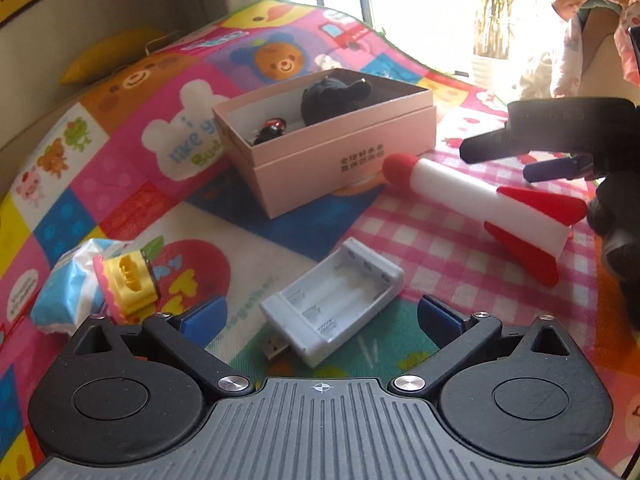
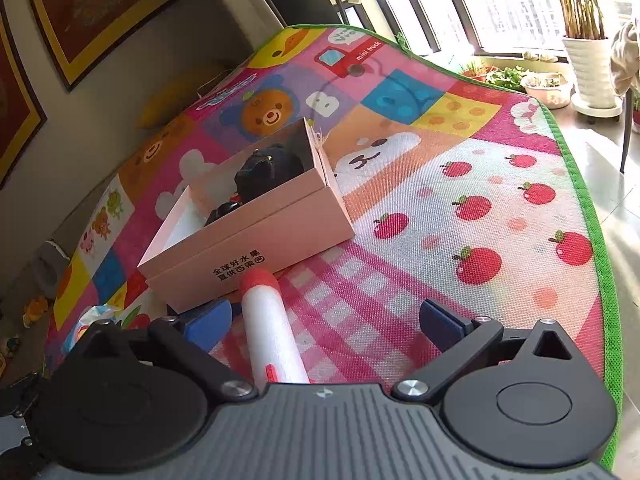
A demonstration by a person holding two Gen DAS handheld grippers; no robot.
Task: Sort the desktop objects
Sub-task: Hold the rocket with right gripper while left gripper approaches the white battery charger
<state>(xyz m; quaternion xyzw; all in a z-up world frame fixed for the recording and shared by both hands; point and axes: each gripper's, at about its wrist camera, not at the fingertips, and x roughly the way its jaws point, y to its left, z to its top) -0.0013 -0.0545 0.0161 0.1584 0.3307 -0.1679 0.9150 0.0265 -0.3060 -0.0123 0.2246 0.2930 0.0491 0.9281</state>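
A pink box [image 1: 320, 148] stands open on the colourful play mat [image 1: 120, 184]; a black plush toy [image 1: 332, 96] and a small black-and-red item [image 1: 272, 130] lie inside. A white battery charger [image 1: 336, 300] lies on the mat between my open left gripper's [image 1: 320, 320] fingers. A red-and-white toy rocket [image 1: 480, 204] lies right of the box, nose towards it. My right gripper [image 2: 324, 324] is open, with the rocket [image 2: 268, 320] between its fingers, closer to the left one. The box also shows in the right wrist view [image 2: 248, 240]. The right gripper shows in the left wrist view [image 1: 520, 156].
A blue-and-white tissue pack [image 1: 68, 284] and a yellow toy [image 1: 128, 280] lie at the mat's left. The mat's green edge [image 2: 592, 208] runs along the right, with tiled floor and plant pots [image 2: 588, 60] beyond. A wall with framed pictures [image 2: 92, 8] is behind.
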